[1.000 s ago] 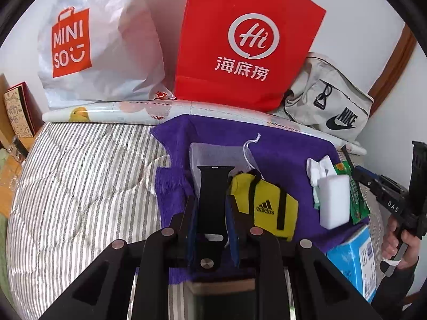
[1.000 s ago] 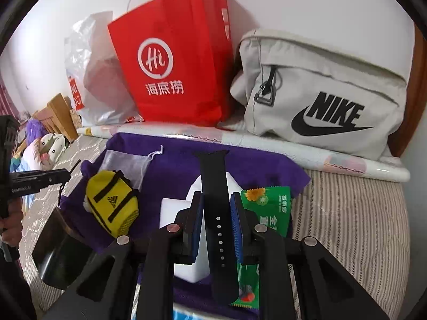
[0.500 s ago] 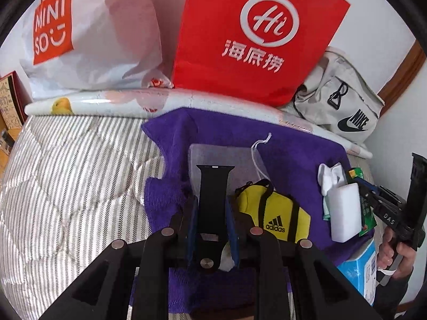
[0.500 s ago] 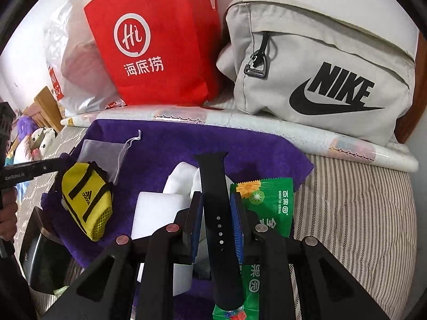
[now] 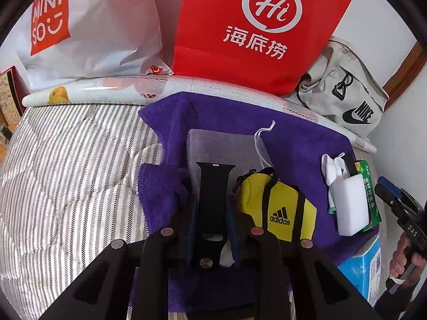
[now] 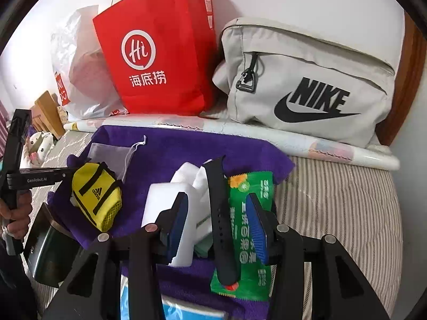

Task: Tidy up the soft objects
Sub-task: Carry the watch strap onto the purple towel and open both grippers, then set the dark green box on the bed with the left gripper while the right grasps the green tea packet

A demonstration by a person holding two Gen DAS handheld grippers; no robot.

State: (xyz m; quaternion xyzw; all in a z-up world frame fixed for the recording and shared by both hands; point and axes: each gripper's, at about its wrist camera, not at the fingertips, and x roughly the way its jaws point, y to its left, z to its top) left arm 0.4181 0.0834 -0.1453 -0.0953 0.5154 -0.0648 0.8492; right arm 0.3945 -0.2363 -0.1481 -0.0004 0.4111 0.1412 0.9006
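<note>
Two close claw-mounted fisheyes angled downward, sharing purple towel (image 5: 293, 138) (image 6: 186, 146).

Counted on the purple towel (image 5: 293, 133): two black watch straps (image 5: 213, 200) (image 6: 221, 221), one yellow pouch (image 5: 277, 208), one mesh drawstring bag (image 5: 221, 146), one white sponge (image 5: 349, 208), one green packet (image 6: 248, 229). Along the bed's far edge: one red bag (image 5: 256, 32), one white plastic bag (image 5: 93, 26), one beige bag (image 6: 307, 85).
</note>
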